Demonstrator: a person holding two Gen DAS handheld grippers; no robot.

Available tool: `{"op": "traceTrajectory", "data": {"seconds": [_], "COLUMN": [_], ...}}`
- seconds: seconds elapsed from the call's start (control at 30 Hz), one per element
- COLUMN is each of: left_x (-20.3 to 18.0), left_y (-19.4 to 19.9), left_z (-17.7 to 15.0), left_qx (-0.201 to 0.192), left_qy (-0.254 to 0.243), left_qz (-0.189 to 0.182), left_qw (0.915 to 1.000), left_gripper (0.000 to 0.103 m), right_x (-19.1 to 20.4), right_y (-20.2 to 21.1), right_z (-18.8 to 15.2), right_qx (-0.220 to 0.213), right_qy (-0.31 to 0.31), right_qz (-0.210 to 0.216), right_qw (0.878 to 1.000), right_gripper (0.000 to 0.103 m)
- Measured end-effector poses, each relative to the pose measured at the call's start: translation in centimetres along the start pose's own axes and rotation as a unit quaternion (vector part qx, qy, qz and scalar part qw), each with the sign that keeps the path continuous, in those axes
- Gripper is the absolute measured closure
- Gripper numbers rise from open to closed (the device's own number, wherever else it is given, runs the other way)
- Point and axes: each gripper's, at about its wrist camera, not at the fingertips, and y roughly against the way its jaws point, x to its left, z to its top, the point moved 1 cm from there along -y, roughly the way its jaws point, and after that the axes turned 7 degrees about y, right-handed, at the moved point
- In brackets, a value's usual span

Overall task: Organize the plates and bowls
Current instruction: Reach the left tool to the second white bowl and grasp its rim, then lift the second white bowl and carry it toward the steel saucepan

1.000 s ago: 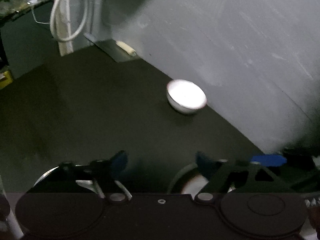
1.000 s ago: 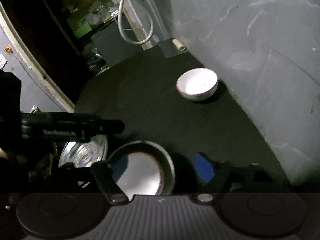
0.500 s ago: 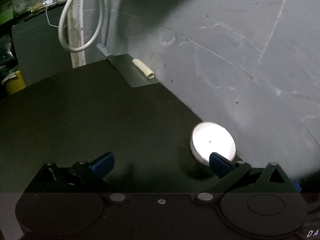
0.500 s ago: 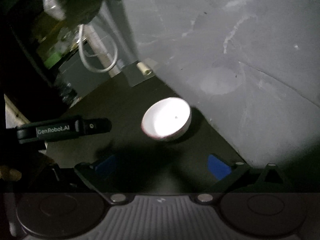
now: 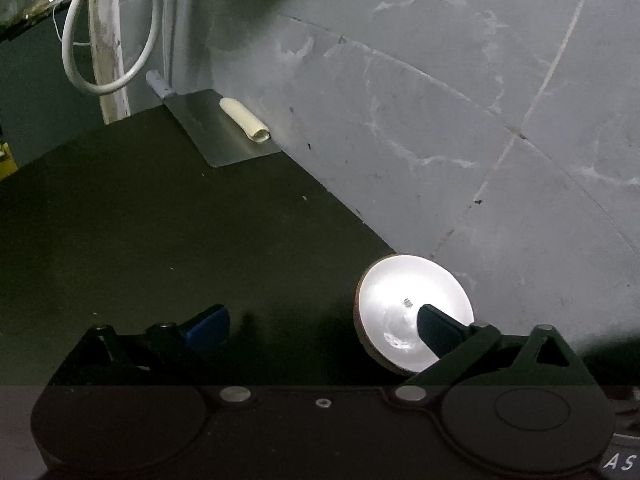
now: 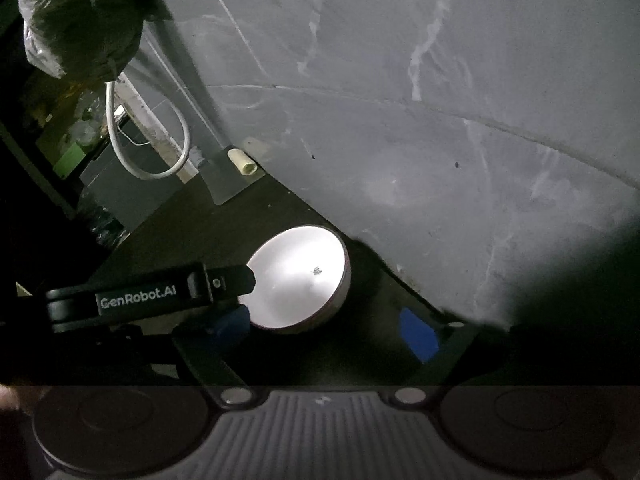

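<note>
Both claws are closing in on one white bowl (image 5: pixel 404 312) that sits on the dark desk (image 5: pixel 160 240) against the grey wall (image 5: pixel 440 120). Left claw (image 5: pixel 320 324) has its jaws wide and narrowing, its right finger over the bowl's mouth, nothing pinched. Right claw (image 6: pixel 328 328) straddles the bowl, jaws narrowing, pads not yet pressing. No stack or plates show here, so organizing looks barely begun: the bowl is still to be lifted.

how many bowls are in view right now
1. The white bowl sits on the dark tabletop against the grey wall. Any other dishes would lie outside both views.
</note>
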Motion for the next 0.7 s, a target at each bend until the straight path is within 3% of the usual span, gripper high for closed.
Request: {"op": "traceTrajectory", "data": {"seconds": [0.17, 0.23, 0.3, 0.37, 0.7], "left_x": [0.0, -0.1, -0.2, -0.2, 0.2], "left_y": [-0.9, -1.2, -1.6, -2.0, -2.4], "left_z": [0.3, 0.4, 0.5, 0.4, 0.4], "left_qx": [0.009, 0.017, 0.027, 0.034, 0.043], "left_qy": [0.006, 0.005, 0.004, 0.007, 0.018], "left_qz": [-0.014, -0.020, -0.029, -0.033, -0.037], "left_qw": [0.9998, 0.9996, 0.9992, 0.9988, 0.9982], "left_gripper": [0.022, 0.031, 0.047, 0.054, 0.073], "right_x": [-0.1, -0.1, -0.1, 0.0, -0.5], "right_y": [-0.8, -1.1, -1.3, -1.4, -1.9], "right_z": [0.1, 0.2, 0.1, 0.1, 0.1], "right_qx": [0.002, 0.003, 0.004, 0.004, 0.006], "right_qy": [-0.004, -0.006, -0.006, -0.007, -0.014], "right_qz": [-0.003, -0.004, -0.005, -0.005, 0.002], "right_qw": [1.000, 1.000, 1.000, 1.000, 1.000], "right_gripper": [0.023, 0.027, 0.030, 0.032, 0.050]}}
